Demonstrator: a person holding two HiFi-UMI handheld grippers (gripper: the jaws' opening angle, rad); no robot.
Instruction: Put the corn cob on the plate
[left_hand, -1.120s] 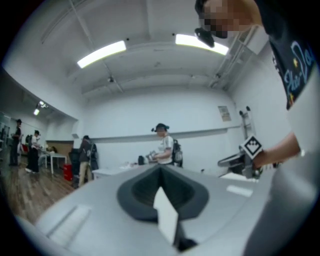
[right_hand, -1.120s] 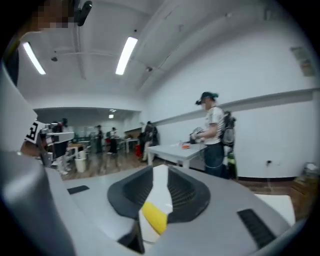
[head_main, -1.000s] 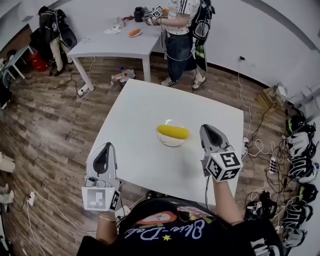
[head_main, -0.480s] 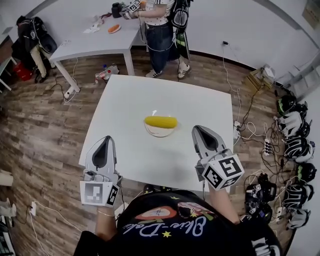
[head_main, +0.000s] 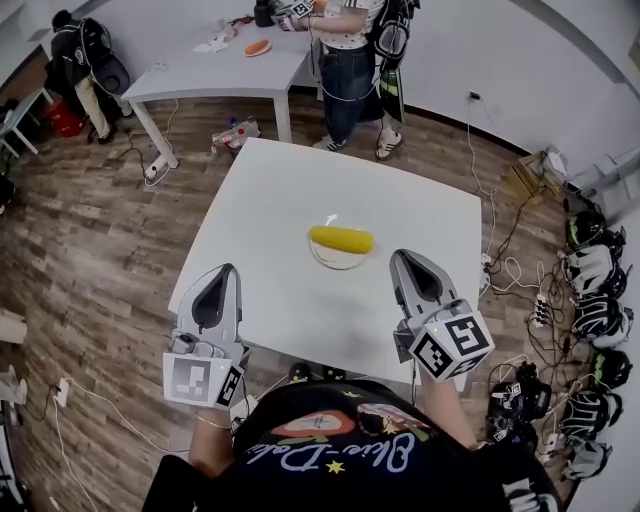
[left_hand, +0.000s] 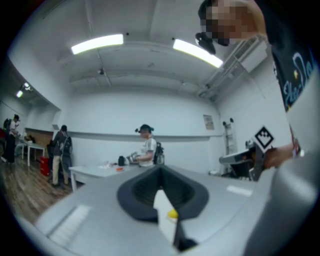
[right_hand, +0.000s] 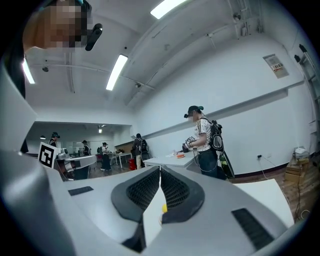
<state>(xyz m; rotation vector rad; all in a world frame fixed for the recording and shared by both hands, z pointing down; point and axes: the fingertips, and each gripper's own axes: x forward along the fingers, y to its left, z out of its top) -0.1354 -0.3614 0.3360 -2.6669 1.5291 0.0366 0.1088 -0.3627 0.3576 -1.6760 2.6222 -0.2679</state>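
The yellow corn cob (head_main: 341, 239) is lying lengthwise across the small, shallow white plate (head_main: 337, 265), which is sitting near the middle of the square white table (head_main: 280, 200). The grey left gripper (head_main: 223, 270) is hovering over the table's near edge at about 8 o'clock from the cob, well apart from it. Its jaws are pressing together and holding nothing. The grey right gripper (head_main: 404, 257) is hovering at about 4 o'clock from the cob, near the plate but not touching it, with its jaws likewise closed and empty. A person in dark trousers (head_main: 350, 60) is standing at 12 o'clock beside a second white table (head_main: 215, 75).
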